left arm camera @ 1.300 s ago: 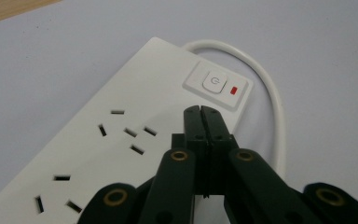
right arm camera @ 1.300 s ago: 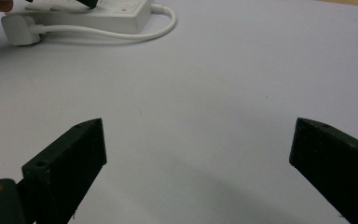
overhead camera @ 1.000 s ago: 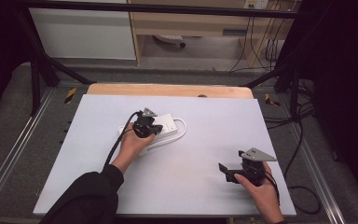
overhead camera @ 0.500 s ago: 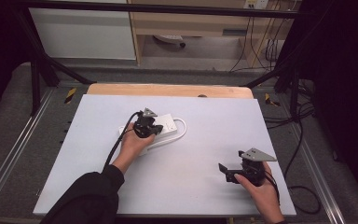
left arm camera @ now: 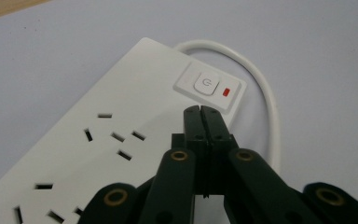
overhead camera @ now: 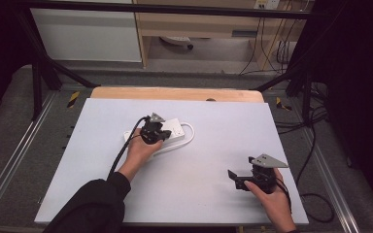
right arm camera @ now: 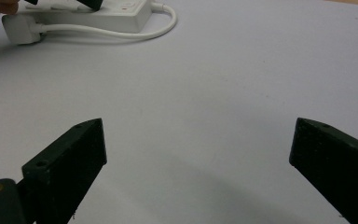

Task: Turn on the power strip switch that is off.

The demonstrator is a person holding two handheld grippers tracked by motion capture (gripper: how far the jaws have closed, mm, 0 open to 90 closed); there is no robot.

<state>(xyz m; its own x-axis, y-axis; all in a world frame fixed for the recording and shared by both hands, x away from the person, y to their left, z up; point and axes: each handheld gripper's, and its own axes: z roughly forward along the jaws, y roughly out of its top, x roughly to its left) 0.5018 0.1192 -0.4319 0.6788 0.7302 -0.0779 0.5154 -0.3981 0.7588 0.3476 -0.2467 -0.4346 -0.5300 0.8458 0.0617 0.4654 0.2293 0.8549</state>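
Note:
A white power strip (overhead camera: 174, 130) lies near the middle of the white table top (overhead camera: 213, 121), its white cable (overhead camera: 190, 133) looping round its right end. My left gripper (overhead camera: 156, 132) hovers just over the strip, shut with nothing between its jaws. In the left gripper view the closed tips (left arm camera: 201, 111) sit just short of the strip's power button (left arm camera: 206, 85), beside a red indicator (left arm camera: 227, 92). My right gripper (overhead camera: 236, 177) rests at the front right of the table, jaws wide open and empty. In the right gripper view the power strip (right arm camera: 116, 11) and its plug (right arm camera: 21, 29) lie far off.
A wooden board edge (overhead camera: 175, 93) runs along the table's far side. Metal frame rails (overhead camera: 9, 165) flank the table. Cables (overhead camera: 315, 145) hang at the right. A wide stretch of bare table top separates the two grippers.

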